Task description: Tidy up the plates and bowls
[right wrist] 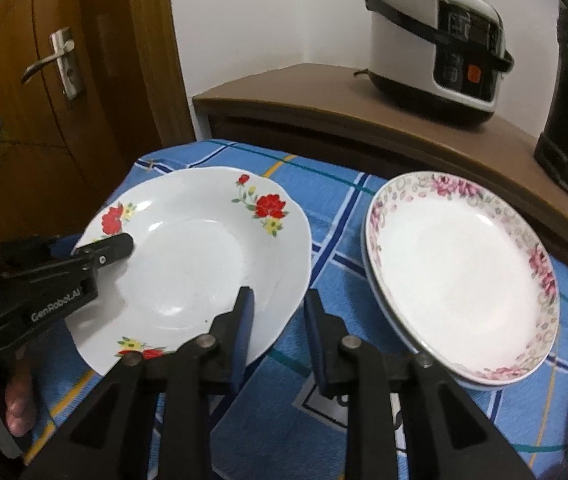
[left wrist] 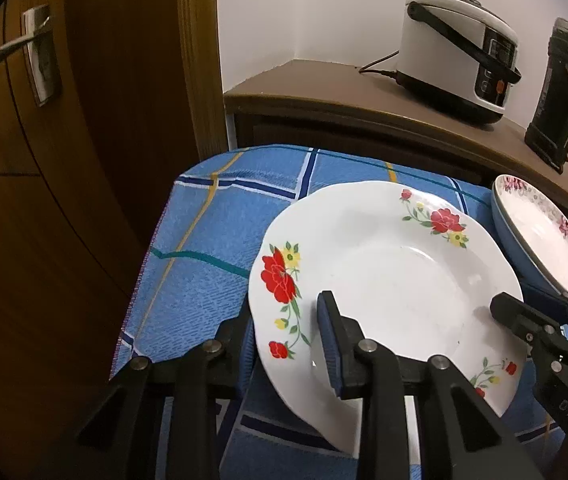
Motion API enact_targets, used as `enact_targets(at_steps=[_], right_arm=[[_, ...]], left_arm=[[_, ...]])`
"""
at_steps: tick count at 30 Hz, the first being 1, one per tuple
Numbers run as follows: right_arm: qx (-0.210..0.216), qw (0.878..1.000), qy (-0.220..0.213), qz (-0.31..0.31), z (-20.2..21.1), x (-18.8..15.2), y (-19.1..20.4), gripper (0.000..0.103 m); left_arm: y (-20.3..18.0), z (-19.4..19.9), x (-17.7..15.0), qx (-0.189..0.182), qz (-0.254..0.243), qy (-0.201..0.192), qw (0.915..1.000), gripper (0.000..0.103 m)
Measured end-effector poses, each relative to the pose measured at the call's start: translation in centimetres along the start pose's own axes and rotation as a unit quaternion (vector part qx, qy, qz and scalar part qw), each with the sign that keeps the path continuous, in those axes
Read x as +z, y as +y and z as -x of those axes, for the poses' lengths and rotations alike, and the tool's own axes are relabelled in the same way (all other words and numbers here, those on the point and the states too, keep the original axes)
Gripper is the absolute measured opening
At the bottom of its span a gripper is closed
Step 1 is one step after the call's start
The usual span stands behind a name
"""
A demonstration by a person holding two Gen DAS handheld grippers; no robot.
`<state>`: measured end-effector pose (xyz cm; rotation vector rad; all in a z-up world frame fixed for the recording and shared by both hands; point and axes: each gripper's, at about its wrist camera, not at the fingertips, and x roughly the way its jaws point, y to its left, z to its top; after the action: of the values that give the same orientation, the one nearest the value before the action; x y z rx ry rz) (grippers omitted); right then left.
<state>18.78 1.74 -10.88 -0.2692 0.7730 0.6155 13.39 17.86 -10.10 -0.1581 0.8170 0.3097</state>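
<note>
I have the red-flowered plate (left wrist: pixel 384 264) by its scalloped rim — left gripper (left wrist: pixel 284 336) clamped on the near-left edge, right gripper (right wrist: pixel 278 320) closed on the near-right edge. It's stiff, glazed, breakable and probably slick, so the rim is my only hold. It sits on the blue checked cloth (left wrist: pixel 204 216) over the bench, just beside the pink-flowered plate (right wrist: pixel 460 272) — a rice cooker (left wrist: pixel 460 56) stands behind.

A tabletop under a blue checked cloth (right wrist: pixel 336 216) carries a red-flowered plate (right wrist: pixel 200 256) and pink-flowered stacked dishes (right wrist: pixel 464 272).
</note>
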Motion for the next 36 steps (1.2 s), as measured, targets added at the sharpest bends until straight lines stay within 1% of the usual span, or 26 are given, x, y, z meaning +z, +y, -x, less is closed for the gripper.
enact_targets(at_steps=[8,15,36], right_arm=[[-0.004,1.000,-0.012,0.005,0.4,-0.2,0.0,0.025],[-0.006,1.000,-0.020,0.004,1.2,-0.2,-0.2,0.025],[-0.013,0.999,-0.046,0.008,2.9,-0.5,-0.2,0.025]], left_arm=[[0.1,0.4,-0.1,-0.002,-0.002,-0.012,0.9999,0.032],[0.1,0.6,-0.2,-0.009,0.001,-0.010,0.9999,0.032],[-0.5,2.1,0.4,-0.004,0.002,-0.027,0.9996,0.032]])
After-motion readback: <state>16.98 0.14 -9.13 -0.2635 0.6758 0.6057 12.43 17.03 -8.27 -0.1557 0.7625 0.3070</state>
